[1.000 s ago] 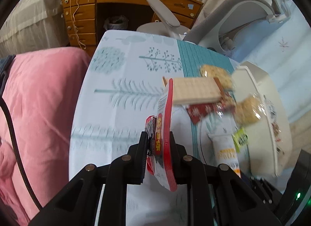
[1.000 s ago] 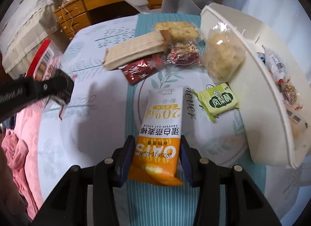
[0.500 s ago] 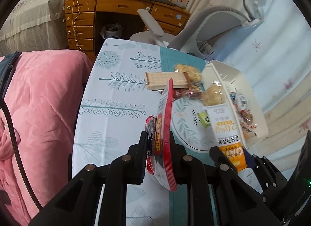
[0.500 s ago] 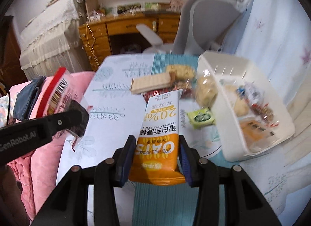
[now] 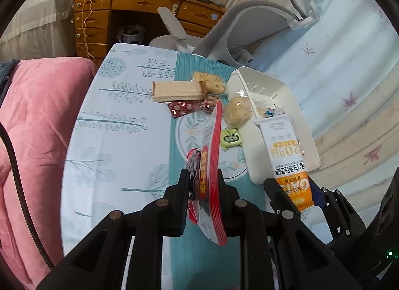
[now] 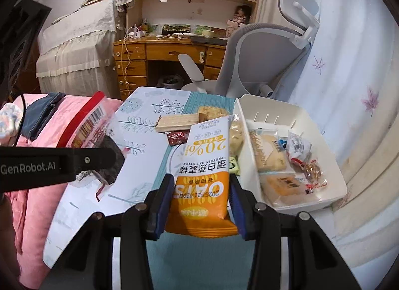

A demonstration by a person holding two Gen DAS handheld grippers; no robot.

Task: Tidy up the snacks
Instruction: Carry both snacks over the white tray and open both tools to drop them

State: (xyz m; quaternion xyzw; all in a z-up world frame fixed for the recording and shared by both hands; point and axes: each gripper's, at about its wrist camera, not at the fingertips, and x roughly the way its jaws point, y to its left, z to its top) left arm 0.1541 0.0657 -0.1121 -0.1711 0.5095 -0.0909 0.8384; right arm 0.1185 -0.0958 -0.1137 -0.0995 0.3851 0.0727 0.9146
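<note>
Snacks lie in three groups, reported left to right. My left hand-held gripper (image 5: pixel 202 190) is closed down narrow on the red-edged flat packet (image 5: pixel 212 165), pads pressing both faces, the packet standing on edge above the tabletop (image 5: pixel 119 140) and clear of it. I judge it is held edge-up because that is how a flat pack pinches most securely, and it is carried high to pass over the loose items.

On the tabletop beyond it lie the wafer block (image 5: pixel 175 90), a dark red sachet (image 5: pixel 180 107) just in front of it, a crumbly rice cake (image 5: pixel 208 81) touching the wafer's far end, a second wrapped rice cake (image 5: pixel 237 111) against the bin wall, and a small green sachet (image 5: pixel 230 138) near the bin. These remain unsorted.

My right hand-held gripper (image 6: pixel 202 205) is closed on the orange end of the oat stick pack (image 6: pixel 204 163), jaws a moderate way apart to suit its width, the white end pointing away toward the wafer. The pack is aloft, just left of the white bin (image 6: pixel 309 120).

The bin sits at the right edge of the tabletop and already contains several wrapped snacks. In my judgement both packs are bound for it, the oat stick being the nearer
</note>
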